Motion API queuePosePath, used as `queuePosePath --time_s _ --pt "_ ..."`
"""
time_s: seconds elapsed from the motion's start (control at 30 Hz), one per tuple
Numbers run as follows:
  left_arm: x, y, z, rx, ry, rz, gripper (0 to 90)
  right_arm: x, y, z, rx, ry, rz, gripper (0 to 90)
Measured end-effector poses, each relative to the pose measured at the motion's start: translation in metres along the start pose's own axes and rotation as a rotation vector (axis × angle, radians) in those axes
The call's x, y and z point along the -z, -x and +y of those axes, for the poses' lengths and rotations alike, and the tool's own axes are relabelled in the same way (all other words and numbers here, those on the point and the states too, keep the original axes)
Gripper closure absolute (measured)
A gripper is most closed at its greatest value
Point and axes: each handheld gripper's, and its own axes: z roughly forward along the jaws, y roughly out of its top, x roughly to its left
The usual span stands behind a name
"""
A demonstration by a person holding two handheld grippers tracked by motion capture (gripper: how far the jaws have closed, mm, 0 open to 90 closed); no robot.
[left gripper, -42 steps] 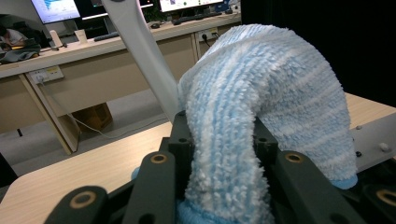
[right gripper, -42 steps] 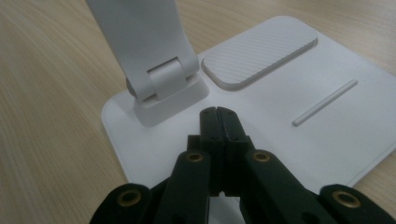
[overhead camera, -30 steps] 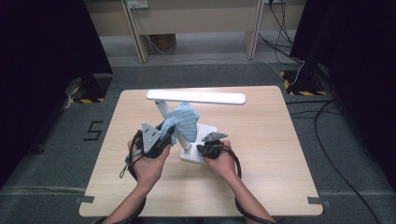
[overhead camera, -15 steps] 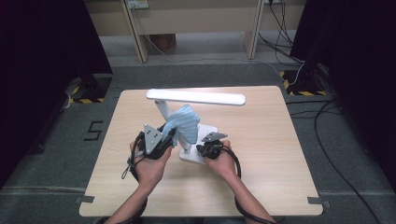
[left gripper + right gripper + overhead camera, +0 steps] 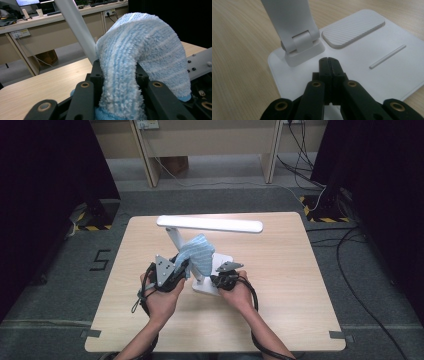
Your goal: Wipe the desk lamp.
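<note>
- Blue-and-white striped terry cloth (image 5: 140,57) is bulging out of the left gripper (image 5: 119,80), whose black jaws are clamping tightly on its bunched lower part in the left gripper view.
- In the high view, the person's left hand (image 5: 162,297) is holding that gripper just left of centre, and the cloth is pressing against the slanted white stem (image 5: 176,241) of the desk lamp (image 5: 210,224).
- In the upper left of the left gripper view, the stem is running diagonally right behind the cloth, touching or all but touching it; which of the two cannot be told.
- At the bottom centre of the right gripper view, the right gripper (image 5: 328,62) is keeping its jaws fully closed with nothing between them, its tips resting on or hovering just over the lamp's flat white base (image 5: 367,75), near the hinge block (image 5: 303,47); contact cannot be confirmed.
- Judging from this, the right hand (image 5: 239,292) is probably steadying the base while the left is wiping the stem.
- No dirt or wiped patch is showing, so progress along the stem cannot be read.
- Likely remaining: the long lamp head (image 5: 210,223) across the upper centre of the wooden table (image 5: 300,285), and the base with its ribbed pad (image 5: 353,27), neither of which the cloth is touching now.
</note>
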Motion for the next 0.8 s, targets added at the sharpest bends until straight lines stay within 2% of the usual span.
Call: queuePosePath --time_s 0.6,0.8 --pt "-0.004 0.005 -0.011 0.005 -0.02 -0.009 69.3 0.0 0.0 0.0 -0.002 0.004 0.002 90.0" --pt "-0.006 0.006 -0.016 -0.005 -0.026 -0.011 69.3 0.0 0.0 0.0 -0.003 0.006 0.002 90.0"
